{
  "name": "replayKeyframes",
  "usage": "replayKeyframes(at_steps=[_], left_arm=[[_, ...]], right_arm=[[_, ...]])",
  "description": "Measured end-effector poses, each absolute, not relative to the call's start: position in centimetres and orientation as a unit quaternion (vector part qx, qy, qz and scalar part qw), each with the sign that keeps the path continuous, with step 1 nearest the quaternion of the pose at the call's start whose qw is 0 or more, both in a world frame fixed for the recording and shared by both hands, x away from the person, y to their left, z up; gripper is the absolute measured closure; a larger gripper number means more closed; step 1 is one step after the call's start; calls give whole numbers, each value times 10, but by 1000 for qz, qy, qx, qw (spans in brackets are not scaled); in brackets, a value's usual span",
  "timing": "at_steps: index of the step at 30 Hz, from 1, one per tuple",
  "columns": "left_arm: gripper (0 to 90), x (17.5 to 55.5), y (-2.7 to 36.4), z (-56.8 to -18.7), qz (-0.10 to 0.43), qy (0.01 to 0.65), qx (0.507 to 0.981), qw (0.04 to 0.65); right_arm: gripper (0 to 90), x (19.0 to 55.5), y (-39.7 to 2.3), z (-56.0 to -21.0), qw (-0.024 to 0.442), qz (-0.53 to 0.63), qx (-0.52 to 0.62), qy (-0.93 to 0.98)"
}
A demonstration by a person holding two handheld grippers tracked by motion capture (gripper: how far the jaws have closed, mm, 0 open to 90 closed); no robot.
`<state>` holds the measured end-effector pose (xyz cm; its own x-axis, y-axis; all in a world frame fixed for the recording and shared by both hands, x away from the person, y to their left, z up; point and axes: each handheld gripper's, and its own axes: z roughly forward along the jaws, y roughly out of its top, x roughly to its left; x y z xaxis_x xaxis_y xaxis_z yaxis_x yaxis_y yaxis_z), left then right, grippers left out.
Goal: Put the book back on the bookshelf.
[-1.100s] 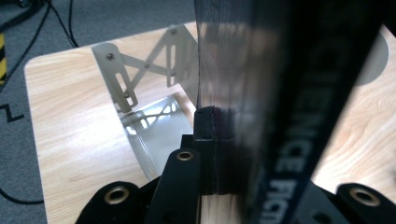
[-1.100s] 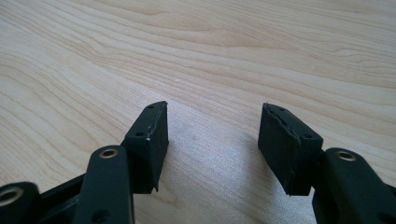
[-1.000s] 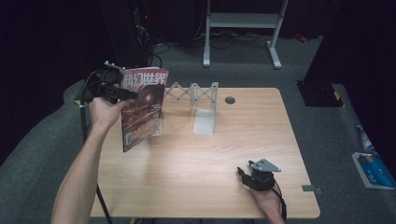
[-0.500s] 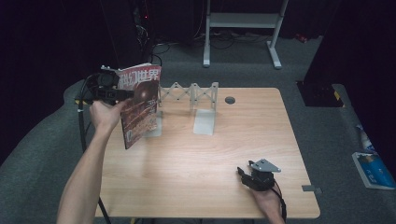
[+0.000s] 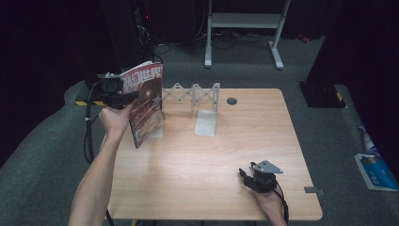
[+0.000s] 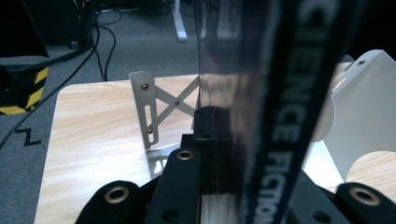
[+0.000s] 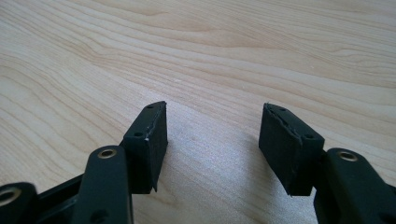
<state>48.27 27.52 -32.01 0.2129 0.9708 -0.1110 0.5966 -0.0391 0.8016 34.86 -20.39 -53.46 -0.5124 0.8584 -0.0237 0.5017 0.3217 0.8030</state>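
The left gripper (image 5: 123, 96) is clamped tight on a magazine (image 5: 147, 103), its jaws pressed against the two faces of the cover near the spine, as the left gripper view shows with the magazine (image 6: 261, 107) standing edge-on between the black jaws. The magazine is held upright, slightly tilted, just above the left end of a white expanding file rack (image 5: 195, 101), over the rack's leftmost base plate; whether its bottom edge touches that plate I cannot tell. The rack stands on the far half of a wooden table (image 5: 207, 160), its scissor links stretched out from the magazine toward a small grey grommet (image 5: 231, 100) set in the tabletop. The right gripper (image 5: 248, 178) rests on the table well apart from the rack, near the table's front edge, jaws standing wide with nothing between them, bare wood (image 7: 210, 135) showing in the gap
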Motion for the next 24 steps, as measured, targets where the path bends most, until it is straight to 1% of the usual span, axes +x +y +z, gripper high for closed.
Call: replayKeyframes(at_steps=[3,15,24], left_arm=[[839,483,270,-322,256,574,677,383],[839,482,271,-344,256,583,659,400],[838,481,268,-355,264,580,643,426]], right_arm=[[421,349,-204,-535,231,386,437,779],[419,349,-204,-535,231,386,437,779],[417,349,-204,-535,232,386,437,778]])
